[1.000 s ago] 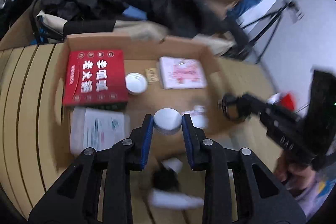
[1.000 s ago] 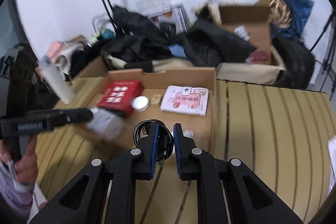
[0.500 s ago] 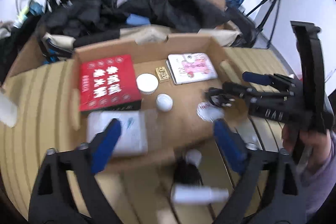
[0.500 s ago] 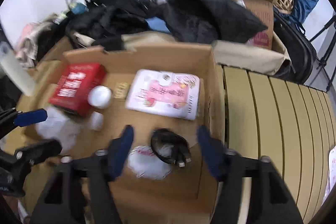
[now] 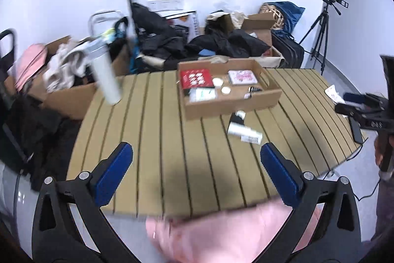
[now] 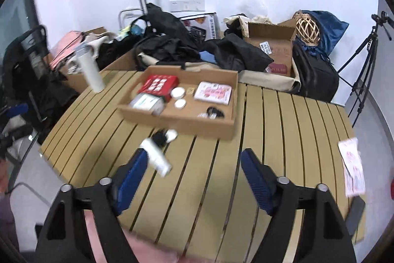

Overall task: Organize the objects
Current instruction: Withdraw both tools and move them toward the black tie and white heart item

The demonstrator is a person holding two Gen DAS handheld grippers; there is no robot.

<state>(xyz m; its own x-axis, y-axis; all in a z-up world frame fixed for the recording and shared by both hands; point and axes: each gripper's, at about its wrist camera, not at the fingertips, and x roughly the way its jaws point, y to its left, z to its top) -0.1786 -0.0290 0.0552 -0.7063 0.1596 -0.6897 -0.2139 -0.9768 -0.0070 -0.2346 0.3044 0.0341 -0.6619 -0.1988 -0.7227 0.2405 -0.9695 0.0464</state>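
Right of the box [image 6: 172, 118], a pink leaflet [image 6: 352, 170]

My left gripper [image 5: 197, 162] and right gripper [image 6: 194, 171] have both just been opening; nothing sits between their fingers.

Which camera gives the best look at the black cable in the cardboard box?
The right wrist view: the black cable lies nearer there, its coil visible by the cardboard box front wall. In the left wrist view it is only a small dark smudge.
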